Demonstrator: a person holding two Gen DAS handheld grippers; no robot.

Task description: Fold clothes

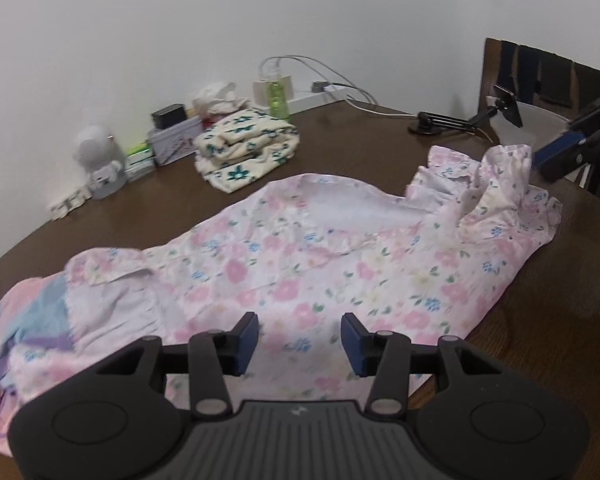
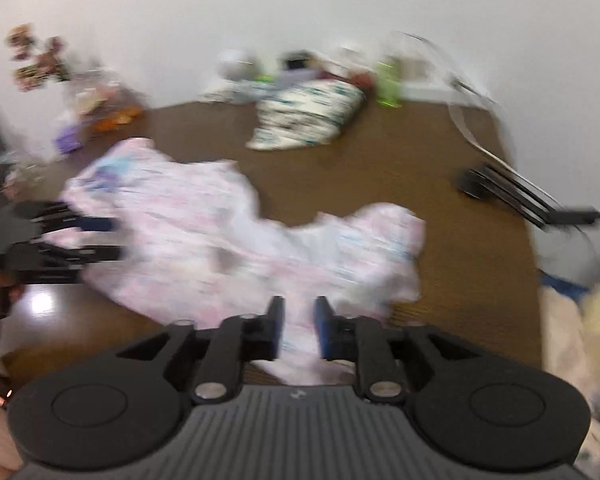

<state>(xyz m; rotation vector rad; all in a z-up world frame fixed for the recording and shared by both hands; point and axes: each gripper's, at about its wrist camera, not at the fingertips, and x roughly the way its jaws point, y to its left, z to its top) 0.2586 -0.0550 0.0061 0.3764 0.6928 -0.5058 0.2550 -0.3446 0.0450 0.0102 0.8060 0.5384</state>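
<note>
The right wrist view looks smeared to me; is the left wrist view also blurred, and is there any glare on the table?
Left wrist view: sharp, the floral garment and the folded floral cloth show clear prints, though the fisheye bends the table edge. Right wrist view: heavy motion blur over the whole scene, with a bright glare patch on the table at lower left.

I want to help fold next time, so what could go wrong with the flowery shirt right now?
1. The shirt hangs over the table edge near the left gripper, so it might slide off.
2. Its sleeve is bunched up by the right gripper, whose jaws look open there; a fold now could trap wrinkles.
3. A wide swing could bump the folded cloth or the bottle.
</note>
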